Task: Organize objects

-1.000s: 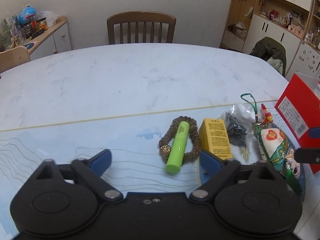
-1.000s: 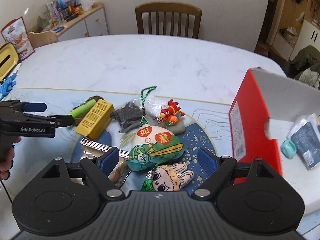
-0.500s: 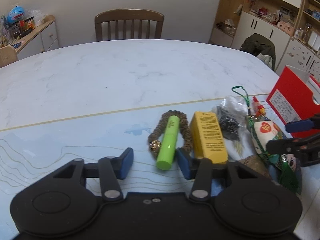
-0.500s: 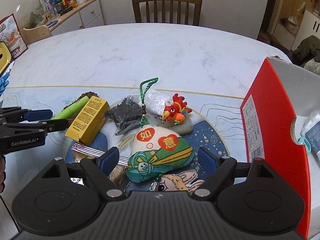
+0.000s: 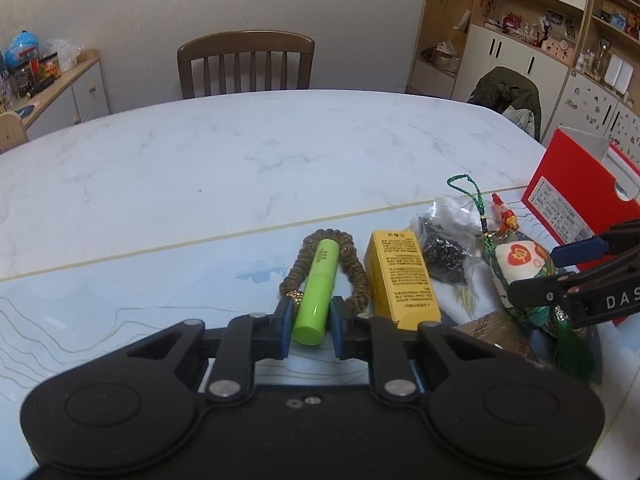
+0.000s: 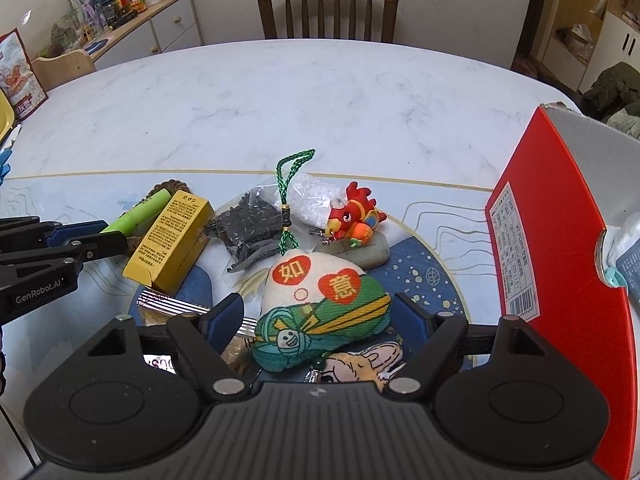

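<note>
The green tube (image 5: 316, 292) lies on the desk (image 5: 240, 160), across a brown beaded bracelet (image 5: 356, 276), its near end pointing at the left gripper (image 5: 308, 326). That gripper's jaws stand narrow on either side of this near end, close against it or touching; whether they bear on it yet cannot be told. The tube is not lifted. Taking it by the end looks deliberate: the bracelet underneath and the yellow box (image 5: 400, 276) just beside it leave little room farther along.

The right gripper (image 6: 320, 320) hangs with jaws wide, straddling the cloth charm (image 6: 324, 312) and holding nothing. The charm rests on a pile with a cartoon figure (image 6: 360, 364) partly under it, a red dragon toy (image 6: 354, 218) beyond, and a bag of black beads (image 6: 248, 224) next to the box.

The red box (image 6: 548, 248) stands open to the right of the pile, already with a few things inside; judged the likely destination.

Risk: lifting the tube may drag the bracelet along.
</note>
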Motion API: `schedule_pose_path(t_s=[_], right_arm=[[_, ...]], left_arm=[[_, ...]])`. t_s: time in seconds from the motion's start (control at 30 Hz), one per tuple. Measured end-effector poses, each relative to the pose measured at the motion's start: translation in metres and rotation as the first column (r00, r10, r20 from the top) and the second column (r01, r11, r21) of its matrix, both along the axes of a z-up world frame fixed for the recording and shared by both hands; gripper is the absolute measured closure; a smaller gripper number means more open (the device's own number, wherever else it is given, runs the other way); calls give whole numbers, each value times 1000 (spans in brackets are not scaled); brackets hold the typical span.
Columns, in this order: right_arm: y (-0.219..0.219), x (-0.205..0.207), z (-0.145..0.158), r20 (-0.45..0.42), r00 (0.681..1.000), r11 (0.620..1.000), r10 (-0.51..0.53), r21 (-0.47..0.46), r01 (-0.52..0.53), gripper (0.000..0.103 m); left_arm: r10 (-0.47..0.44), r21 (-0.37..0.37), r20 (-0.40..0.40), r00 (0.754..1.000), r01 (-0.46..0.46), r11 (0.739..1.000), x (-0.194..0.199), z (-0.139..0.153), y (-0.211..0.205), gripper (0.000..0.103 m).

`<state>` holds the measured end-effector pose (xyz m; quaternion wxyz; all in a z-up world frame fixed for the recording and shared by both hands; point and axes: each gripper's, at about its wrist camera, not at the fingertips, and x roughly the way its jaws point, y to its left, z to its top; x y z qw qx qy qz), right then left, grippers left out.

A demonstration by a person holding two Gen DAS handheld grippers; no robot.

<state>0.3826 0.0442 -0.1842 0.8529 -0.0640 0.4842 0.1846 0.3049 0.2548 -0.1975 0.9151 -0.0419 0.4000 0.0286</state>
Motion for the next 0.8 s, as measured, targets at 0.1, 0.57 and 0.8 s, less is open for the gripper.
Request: schedule_pose_path(t_s=[0.1, 0.57, 0.8], right_arm=[[0, 0, 0, 0, 1000, 1000, -3, -8, 3, 35], [0, -9, 15, 35, 998, 999, 45, -11, -45, 56], [0, 2, 5, 2, 999, 999, 53, -3, -53, 31]], left_arm=[[-5, 1, 0, 1000, 5, 1000, 0, 1, -1, 88], [12, -26, 5, 1000, -12, 1000, -1, 14, -2, 89], [12, -20, -4, 1000, -12, 1000, 0, 15, -2, 89]])
